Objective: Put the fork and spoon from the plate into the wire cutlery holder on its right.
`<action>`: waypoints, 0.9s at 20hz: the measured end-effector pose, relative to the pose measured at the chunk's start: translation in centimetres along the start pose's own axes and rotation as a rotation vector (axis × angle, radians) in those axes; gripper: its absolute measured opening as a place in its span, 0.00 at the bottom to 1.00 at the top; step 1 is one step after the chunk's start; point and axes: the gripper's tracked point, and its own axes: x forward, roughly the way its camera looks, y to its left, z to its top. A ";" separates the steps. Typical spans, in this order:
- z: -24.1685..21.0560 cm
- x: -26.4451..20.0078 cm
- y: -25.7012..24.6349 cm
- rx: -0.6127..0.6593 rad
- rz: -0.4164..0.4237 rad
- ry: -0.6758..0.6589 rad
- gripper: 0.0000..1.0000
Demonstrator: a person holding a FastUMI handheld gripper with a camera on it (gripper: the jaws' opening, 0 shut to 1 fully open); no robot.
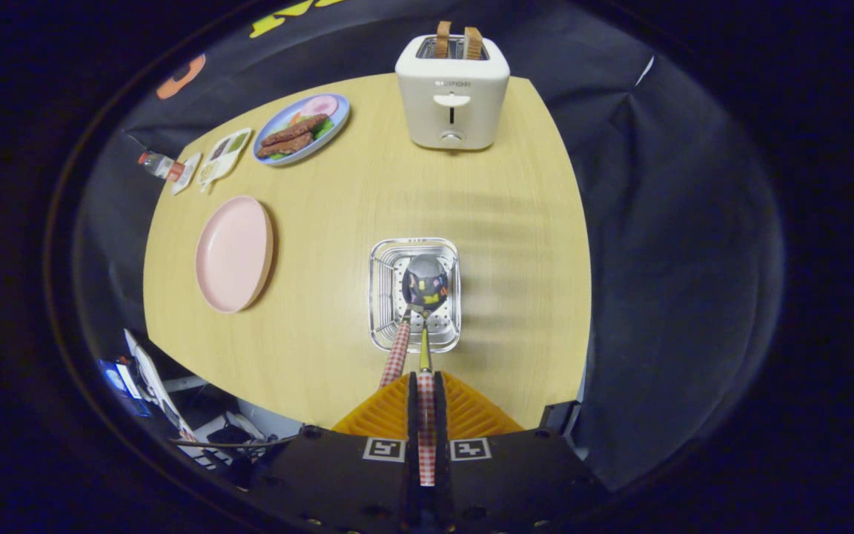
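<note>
From the far left edge of the wooden table (353,215), a small bottle (156,164) lies beside two sauce packets (223,154), followed by a blue plate (301,128) of food, with toast slices and greens on it. Nearer and left of centre sits the pink plate (234,253), bare of cutlery. At centre, just ahead of the fingers, stands the wire cutlery holder (414,294), viewed from above. The gripper (425,393) is closed narrowly on the checked handle of the spoon (425,285), both fingers pressing it; the handle runs straight forward from between the fingers, and the spoon bowl hangs over the open top of the holder. A second checked handle, that of the fork (396,354), leans out of the holder's near-left side, just left of the spoon's shaft; whether the two utensils touch cannot be told. Beyond the holder, at the table's far edge, a white toaster (452,93) holds two slices of bread (458,41) upright in its slots
</note>
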 end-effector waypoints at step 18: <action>1.6 0.1 0.6 0.044 -0.083 0.229 0.11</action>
